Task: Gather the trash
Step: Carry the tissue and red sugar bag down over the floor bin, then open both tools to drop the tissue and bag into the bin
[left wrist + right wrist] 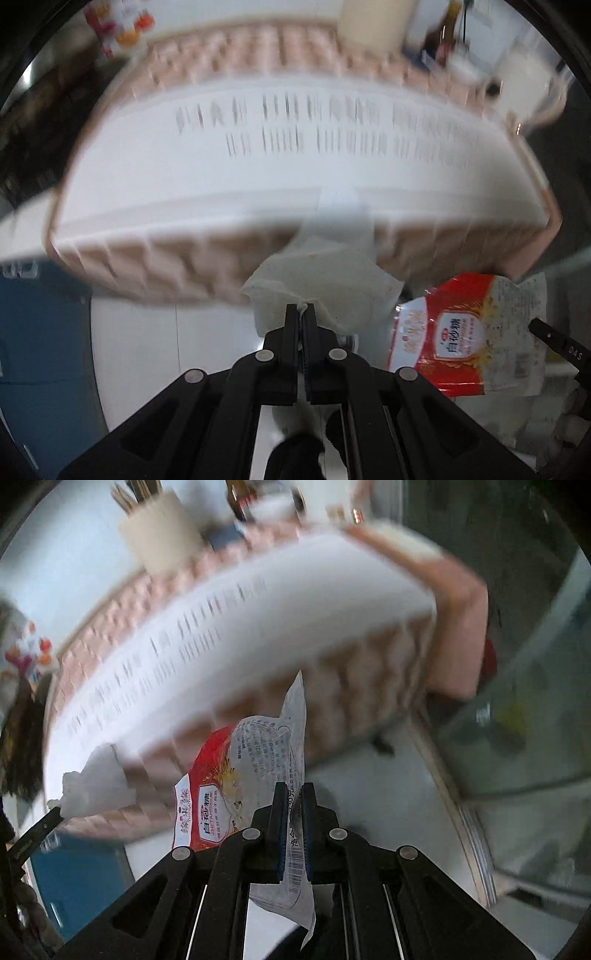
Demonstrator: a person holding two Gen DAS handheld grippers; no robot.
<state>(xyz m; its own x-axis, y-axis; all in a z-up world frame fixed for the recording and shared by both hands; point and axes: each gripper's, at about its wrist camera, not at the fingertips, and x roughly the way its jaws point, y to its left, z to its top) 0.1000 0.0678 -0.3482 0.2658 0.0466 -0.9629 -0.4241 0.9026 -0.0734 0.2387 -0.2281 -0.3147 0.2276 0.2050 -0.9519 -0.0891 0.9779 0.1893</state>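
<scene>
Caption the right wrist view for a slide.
Right gripper shut on sugar packet, above blurred table.

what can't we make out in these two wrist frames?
- Left wrist: print on the white tabletop is motion-blurred and unreadable.
- Left wrist: right gripper is cut off by the edge; only a finger tip shows.
- Right wrist: left gripper is mostly hidden behind the tissue.
- Both views: no trash bin is in frame.
- Right wrist: items behind the cup are blurred.
</scene>
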